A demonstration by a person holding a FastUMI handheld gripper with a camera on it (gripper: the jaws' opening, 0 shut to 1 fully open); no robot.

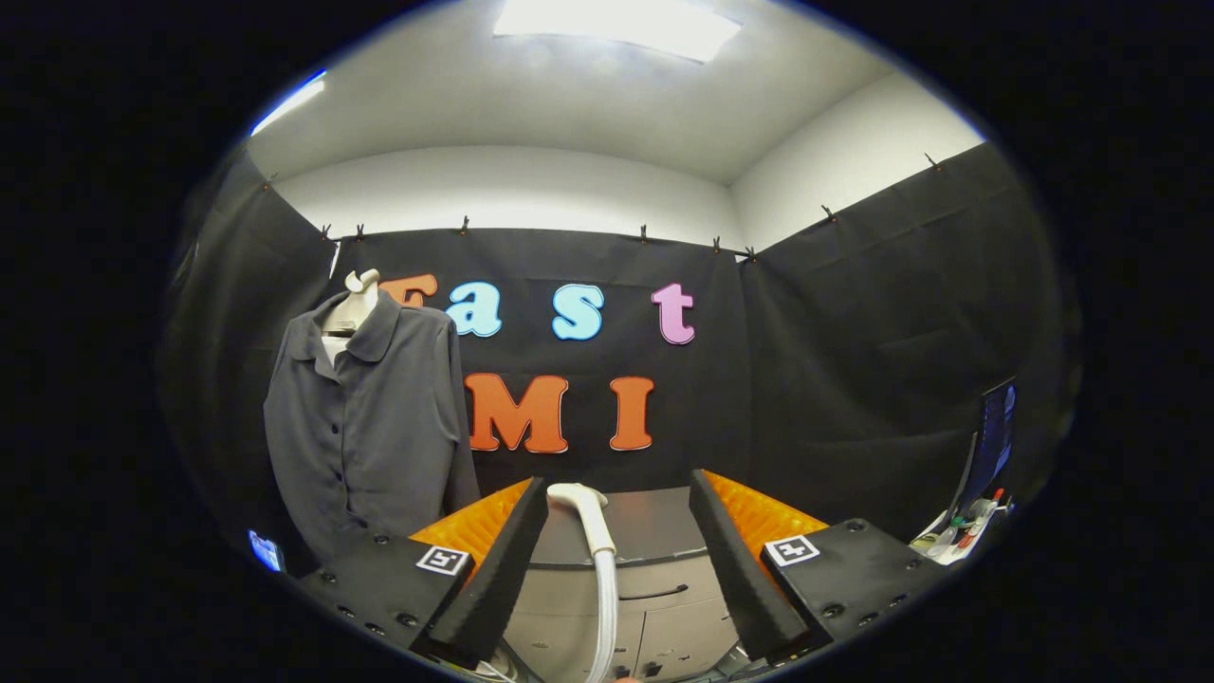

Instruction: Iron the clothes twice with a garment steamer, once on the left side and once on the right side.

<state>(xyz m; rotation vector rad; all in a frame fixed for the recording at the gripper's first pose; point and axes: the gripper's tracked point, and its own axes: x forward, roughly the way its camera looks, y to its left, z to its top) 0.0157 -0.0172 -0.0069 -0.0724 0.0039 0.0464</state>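
- Hanging wide open, the tongs (616, 560) straddle the white curved plastic steamer wand (590, 522); neither pad touches it.
- Just beyond, a grey bench (654, 531) with drawers stands squarely ahead.
- Farther off, well apart, the dark grey buttoned shirt (370, 417) hangs upright on a pale mannequin for ironing.

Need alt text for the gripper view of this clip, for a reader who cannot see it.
The tool is open, its fingers either side of a white garment steamer that stands untouched just ahead of them, in front of a grey cabinet. Beyond the left finger, a dark grey button-up shirt hangs on a mannequin form.
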